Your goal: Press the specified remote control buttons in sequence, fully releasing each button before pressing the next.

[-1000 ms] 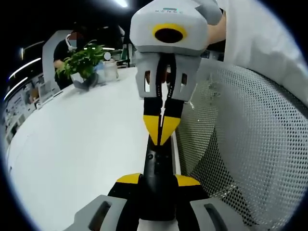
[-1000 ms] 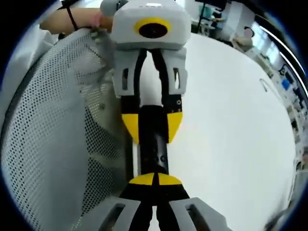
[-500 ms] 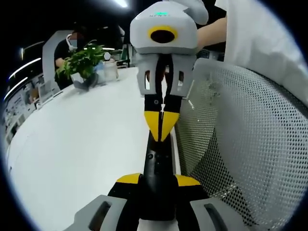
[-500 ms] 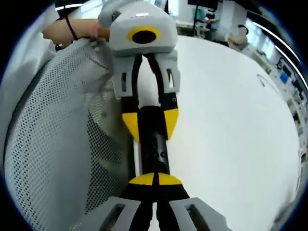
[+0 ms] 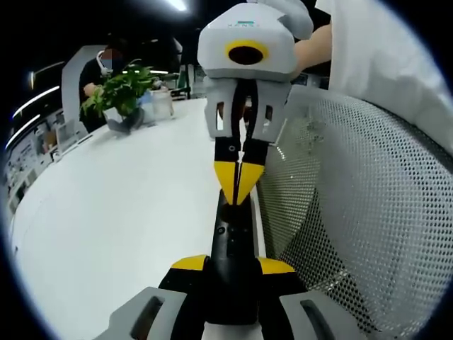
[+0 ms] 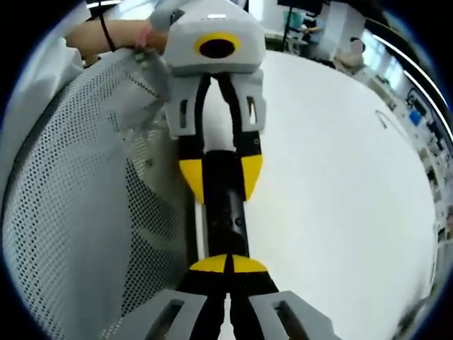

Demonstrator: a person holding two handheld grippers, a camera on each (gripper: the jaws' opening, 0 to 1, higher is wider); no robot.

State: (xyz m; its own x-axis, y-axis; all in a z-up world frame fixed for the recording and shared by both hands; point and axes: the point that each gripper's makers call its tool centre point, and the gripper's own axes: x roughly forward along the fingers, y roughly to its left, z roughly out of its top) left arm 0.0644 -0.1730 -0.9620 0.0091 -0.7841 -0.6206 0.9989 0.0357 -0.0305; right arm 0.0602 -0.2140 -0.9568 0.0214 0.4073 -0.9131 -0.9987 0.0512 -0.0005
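A slim black remote (image 5: 230, 241) is clamped at its near end between the yellow pads of my left gripper (image 5: 232, 265), which is shut on it. My right gripper (image 5: 237, 190) comes in from the top, jaws shut, its yellow point resting at or just above the remote's far end. In the right gripper view my own shut tips (image 6: 226, 264) sit over the remote (image 6: 226, 219). Beyond them the left gripper (image 6: 221, 177) grips the remote from both sides. Small buttons show on the remote's face.
The remote lies along the edge of a white table (image 5: 120, 205). A grey mesh chair back (image 5: 361, 212) stands right beside it. A potted plant (image 5: 122, 92) and a seated person (image 5: 99, 67) are at the table's far end. A person's forearm (image 6: 106, 32) shows behind the left gripper.
The right gripper's shut point has drawn back slightly along the remote toward its far end. The left gripper keeps the same hold on the remote.
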